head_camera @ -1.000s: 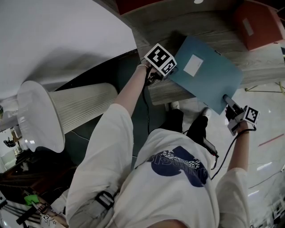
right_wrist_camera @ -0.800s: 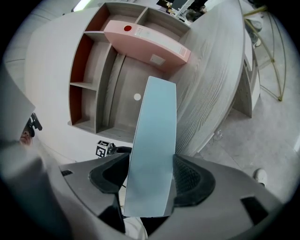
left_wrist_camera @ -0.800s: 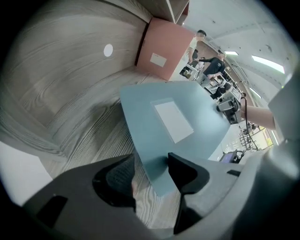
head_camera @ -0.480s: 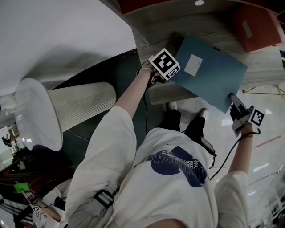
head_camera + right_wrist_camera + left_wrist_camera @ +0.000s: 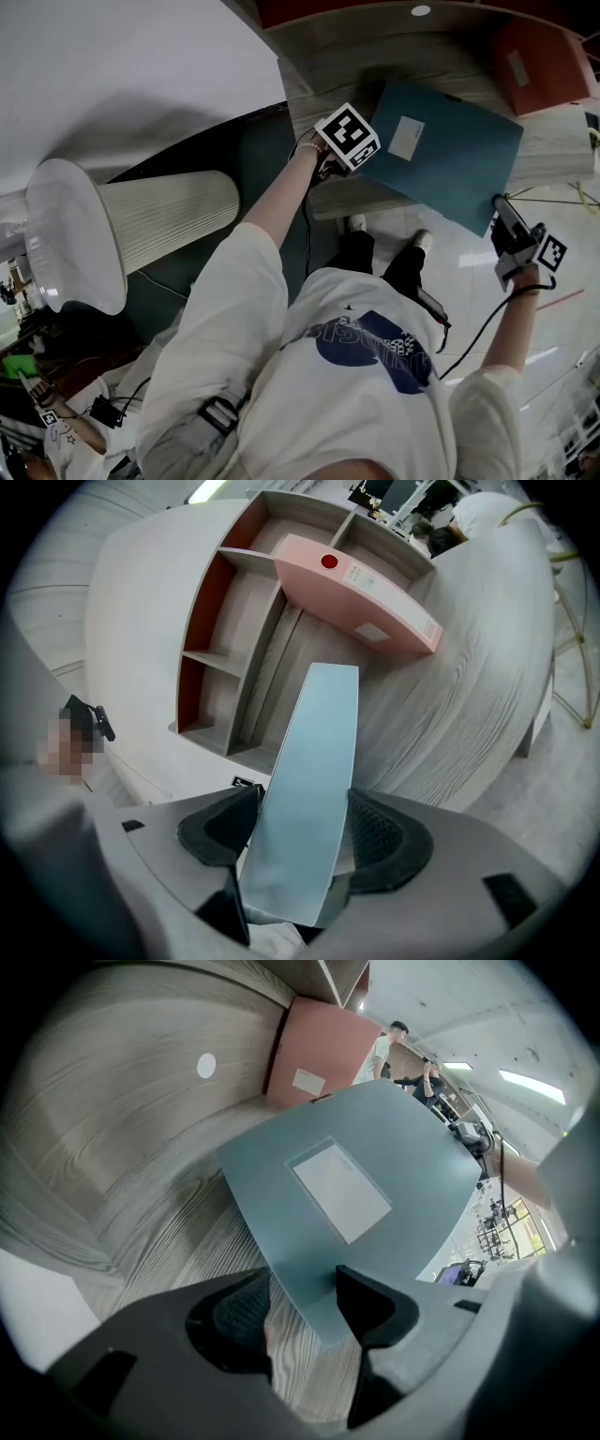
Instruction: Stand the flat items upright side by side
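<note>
Right gripper (image 5: 305, 832) jaws were clamped on the teal folder (image 5: 441, 150) at its thick edge, past the near edge of the surface (image 5: 356, 56); left gripper (image 5: 300, 1293) jaws stood apart around the opposite corner, no squeeze evident. Long axis ran gripper to gripper; right hand looked best placed to tip it upright

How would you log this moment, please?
teal folder: overhanging desk | right gripper: shut on its end | left gripper: open astride its corner

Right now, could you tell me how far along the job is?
Done: I cannot tell whether the pink file stands upright. In hand: the right claw grips the teal folder at its near end, the open left claw straddles its far corner. Left: stand it beside the pink file.
</note>
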The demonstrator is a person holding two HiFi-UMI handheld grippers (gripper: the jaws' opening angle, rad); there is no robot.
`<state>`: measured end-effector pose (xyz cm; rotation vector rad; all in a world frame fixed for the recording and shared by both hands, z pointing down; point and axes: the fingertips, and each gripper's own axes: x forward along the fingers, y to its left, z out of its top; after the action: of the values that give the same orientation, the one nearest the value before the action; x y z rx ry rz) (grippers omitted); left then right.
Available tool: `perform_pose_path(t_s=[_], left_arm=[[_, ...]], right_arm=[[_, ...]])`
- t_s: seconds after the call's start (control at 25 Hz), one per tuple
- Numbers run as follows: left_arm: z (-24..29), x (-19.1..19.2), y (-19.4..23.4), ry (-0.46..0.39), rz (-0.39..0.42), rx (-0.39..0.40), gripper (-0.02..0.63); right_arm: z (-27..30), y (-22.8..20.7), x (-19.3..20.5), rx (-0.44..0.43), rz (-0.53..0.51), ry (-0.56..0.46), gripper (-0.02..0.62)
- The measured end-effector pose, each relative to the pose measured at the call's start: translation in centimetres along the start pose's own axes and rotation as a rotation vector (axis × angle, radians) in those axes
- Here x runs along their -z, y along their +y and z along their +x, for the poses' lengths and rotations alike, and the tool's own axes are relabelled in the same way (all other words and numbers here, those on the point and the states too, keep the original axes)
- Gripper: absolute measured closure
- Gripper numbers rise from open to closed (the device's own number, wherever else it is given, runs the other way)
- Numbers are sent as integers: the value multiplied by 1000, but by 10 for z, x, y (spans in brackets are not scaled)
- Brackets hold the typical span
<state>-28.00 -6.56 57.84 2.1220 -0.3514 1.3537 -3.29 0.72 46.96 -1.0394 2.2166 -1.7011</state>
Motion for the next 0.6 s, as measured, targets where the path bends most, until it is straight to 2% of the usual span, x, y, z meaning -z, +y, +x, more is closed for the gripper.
perform_pose_path(t_s=[0.16, 0.48, 0.6], left_arm=[[-1, -1, 0, -10, -9, -1, 383], [-1, -4, -1, -25, -20, -1, 383], [-2, -4, 2, -30, -29, -1, 383]], right_arm=[[1, 22, -12, -55, -28, -3, 310], [8, 51, -30, -103, -87, 28, 311], [13, 63, -36, -118, -103, 37, 347]])
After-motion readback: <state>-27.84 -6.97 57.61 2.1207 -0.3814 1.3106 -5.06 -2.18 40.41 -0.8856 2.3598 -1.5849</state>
